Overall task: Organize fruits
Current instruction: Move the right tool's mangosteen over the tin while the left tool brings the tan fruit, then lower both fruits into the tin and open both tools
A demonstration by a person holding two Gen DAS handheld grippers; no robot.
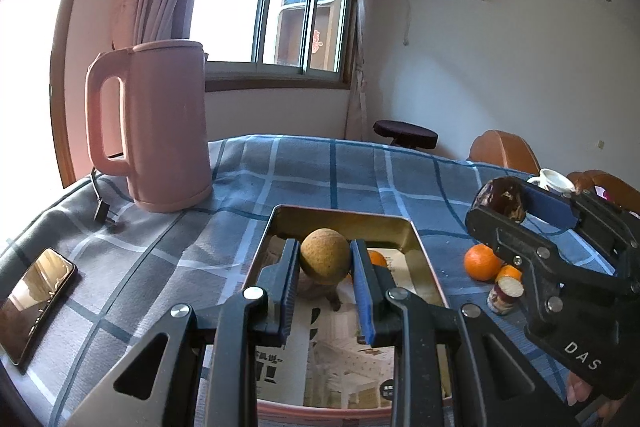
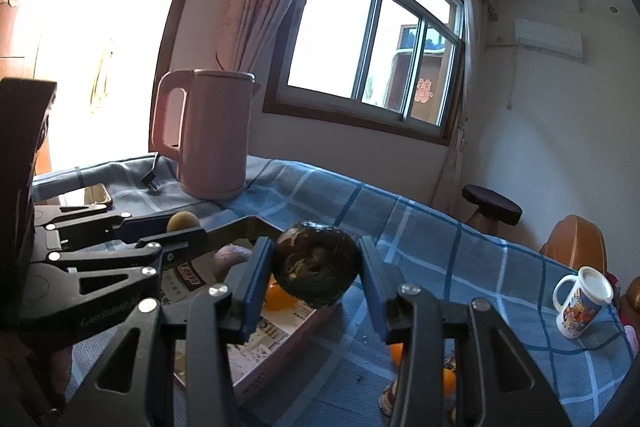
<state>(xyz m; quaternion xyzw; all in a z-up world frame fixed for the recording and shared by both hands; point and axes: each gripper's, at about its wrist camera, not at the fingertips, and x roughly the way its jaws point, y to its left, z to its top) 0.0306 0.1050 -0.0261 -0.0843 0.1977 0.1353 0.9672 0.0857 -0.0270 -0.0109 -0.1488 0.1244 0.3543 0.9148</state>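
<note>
My left gripper (image 1: 325, 259) is shut on a round tan fruit (image 1: 325, 255) and holds it above the gold tray (image 1: 418, 247), which is lined with printed paper. An orange (image 1: 377, 259) and a purplish fruit lie in the tray under it. My right gripper (image 2: 316, 267) is shut on a dark purple-brown fruit (image 2: 318, 269), held above the tray's right edge (image 2: 280, 347); it also shows in the left wrist view (image 1: 502, 201). On the cloth to the tray's right lie an orange (image 1: 482, 262), a smaller orange (image 1: 510, 273) and a cut purple-skinned piece (image 1: 506, 295).
A pink kettle (image 1: 160, 131) with its plug stands at the back left of the blue checked tablecloth (image 1: 340, 167). A phone (image 1: 38, 301) lies at the left edge. A printed mug (image 2: 582, 303) stands at the right. Wooden chairs and a stool are behind the table.
</note>
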